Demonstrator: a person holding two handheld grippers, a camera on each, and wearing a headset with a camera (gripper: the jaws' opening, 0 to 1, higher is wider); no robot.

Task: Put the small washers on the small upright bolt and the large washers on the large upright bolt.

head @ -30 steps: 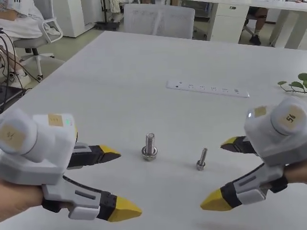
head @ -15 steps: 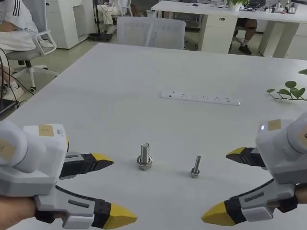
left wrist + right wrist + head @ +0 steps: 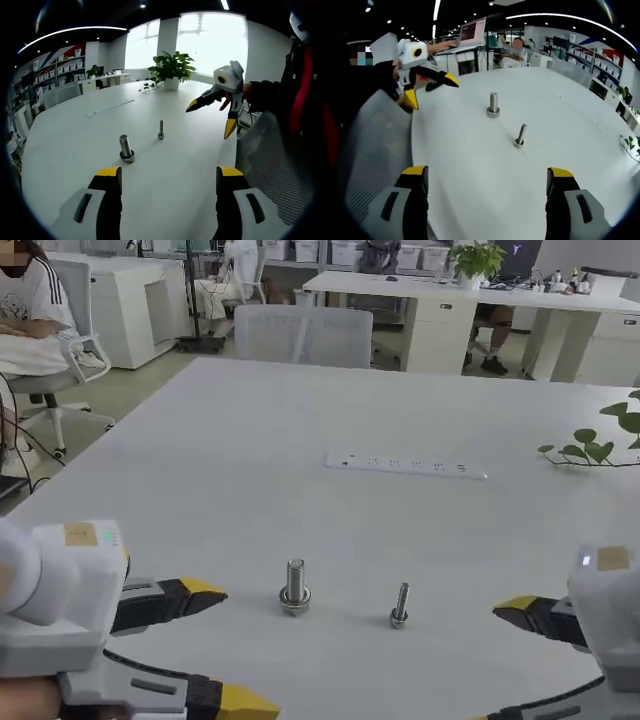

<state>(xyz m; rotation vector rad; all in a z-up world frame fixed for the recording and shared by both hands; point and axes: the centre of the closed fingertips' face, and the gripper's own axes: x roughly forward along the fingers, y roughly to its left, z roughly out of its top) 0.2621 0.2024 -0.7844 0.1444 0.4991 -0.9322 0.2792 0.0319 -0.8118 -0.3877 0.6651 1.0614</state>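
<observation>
An open-plan office of white desks, with one mesh-backed chair (image 3: pixel 303 337), is seen behind a broad, matte white tabletop (image 3: pixel 250 470). Two steel bolts are stood upright on it, wider end down, toward the near side. One is a large bolt (image 3: pixel 294 587), thick and threaded, and whether the collar at its foot is head or washers cannot be told. The other is a small bolt (image 3: pixel 400 605), slim, set to its right and apart from it. One flat white power strip (image 3: pixel 405 464) is laid farther back, and green leafy sprigs (image 3: pixel 590 445) are seen at the right edge. Two tongs, each with two black fingers tipped in yellow, are held low on either side of the bolts. The left tongs (image 3: pixel 169 172) and the right tongs (image 3: pixel 487 174) are both spread wide, with nothing pinched.
</observation>
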